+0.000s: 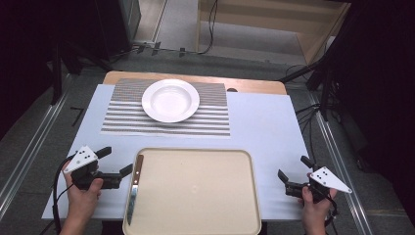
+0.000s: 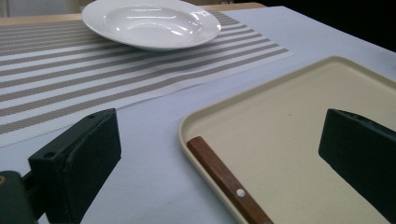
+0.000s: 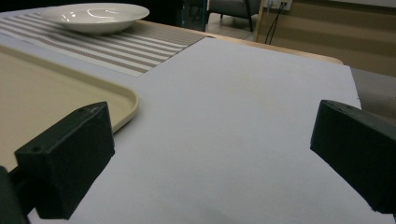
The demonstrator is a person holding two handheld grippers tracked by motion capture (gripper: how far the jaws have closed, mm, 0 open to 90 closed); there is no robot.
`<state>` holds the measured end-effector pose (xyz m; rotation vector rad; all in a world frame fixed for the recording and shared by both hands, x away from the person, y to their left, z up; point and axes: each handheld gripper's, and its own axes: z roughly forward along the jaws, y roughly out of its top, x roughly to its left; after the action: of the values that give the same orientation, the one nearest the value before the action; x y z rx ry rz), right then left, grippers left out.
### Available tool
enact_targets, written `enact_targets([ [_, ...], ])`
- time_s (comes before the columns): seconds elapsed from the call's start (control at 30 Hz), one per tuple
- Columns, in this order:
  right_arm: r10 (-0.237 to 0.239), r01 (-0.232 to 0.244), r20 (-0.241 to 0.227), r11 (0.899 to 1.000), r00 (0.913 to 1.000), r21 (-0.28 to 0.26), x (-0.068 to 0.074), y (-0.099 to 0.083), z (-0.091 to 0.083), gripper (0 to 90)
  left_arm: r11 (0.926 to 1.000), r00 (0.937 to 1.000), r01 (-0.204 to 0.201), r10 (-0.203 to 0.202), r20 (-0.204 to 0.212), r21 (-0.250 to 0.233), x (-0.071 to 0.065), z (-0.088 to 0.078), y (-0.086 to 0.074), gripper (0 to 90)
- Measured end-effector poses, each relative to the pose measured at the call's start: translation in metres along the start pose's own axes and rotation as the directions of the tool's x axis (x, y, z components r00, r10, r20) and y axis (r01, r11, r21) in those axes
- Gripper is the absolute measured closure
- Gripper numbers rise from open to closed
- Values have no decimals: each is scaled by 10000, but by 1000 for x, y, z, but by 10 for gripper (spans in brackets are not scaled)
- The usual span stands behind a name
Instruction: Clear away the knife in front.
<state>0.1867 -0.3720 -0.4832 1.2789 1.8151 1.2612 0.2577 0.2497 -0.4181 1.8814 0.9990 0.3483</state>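
Note:
A beige tray [image 1: 195, 191] lies at the near middle of the table. A knife [image 1: 134, 188] with a brown wooden handle [image 2: 224, 179] rests along the tray's left rim, handle pointing away from the person. My left gripper [image 1: 115, 160] is open just left of the tray, its jaws on either side of the handle's end without touching it. My right gripper [image 1: 295, 169] is open over bare tablecloth right of the tray, with nothing between its jaws. A white deep plate [image 1: 170, 100] sits on a striped placemat [image 1: 125, 117] at the far middle.
A pale blue cloth [image 1: 264, 127] covers the table; the wooden table edge [image 1: 249, 84] shows at the back. The tray's corner [image 3: 126, 105] is left of the right gripper. Cables and dark stands line the floor on both sides.

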Motion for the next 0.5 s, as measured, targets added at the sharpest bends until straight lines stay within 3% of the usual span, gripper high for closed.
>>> enact_targets([
  [0.5, 3, -3, 9, 10000, 10000, 0, 0, 0, 0, 0, 9992, 9964, 353, -366, -770, -181, 30, -17, -14, 0],
])
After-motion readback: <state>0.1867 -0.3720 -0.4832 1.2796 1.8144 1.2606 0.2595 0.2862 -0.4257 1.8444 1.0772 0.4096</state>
